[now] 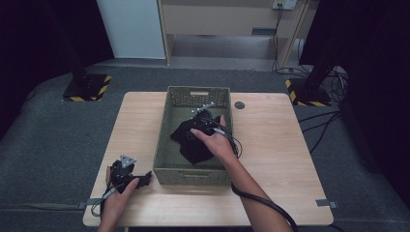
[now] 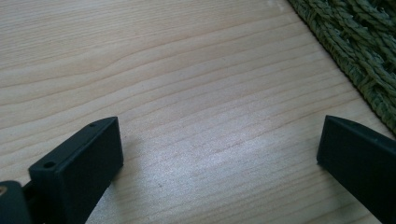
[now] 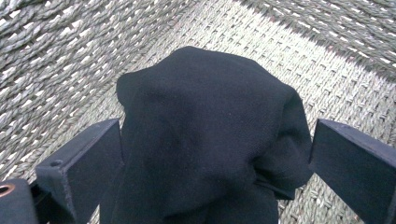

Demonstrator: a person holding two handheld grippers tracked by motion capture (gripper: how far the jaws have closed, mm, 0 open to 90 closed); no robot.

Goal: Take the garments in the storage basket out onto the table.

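One cloth (image 3: 205, 135) in basket (image 1: 167, 125), bunched between spread jaws of right gripper (image 3: 217, 154). Step: grasp. Next: close on fold, lift. Left gripper (image 2: 219, 154) spread, idle over table (image 2: 187, 70).

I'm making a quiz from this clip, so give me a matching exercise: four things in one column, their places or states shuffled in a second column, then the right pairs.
Things:
1. black cloth
2. woven basket
3. left gripper
4. right gripper

Places or states:
A. open, over bare wooden table
B. stands in the middle of the table
C. open, jaws either side of the cloth
D. bunched up inside the basket

Pairs: 1-D, 2-B, 3-A, 4-C
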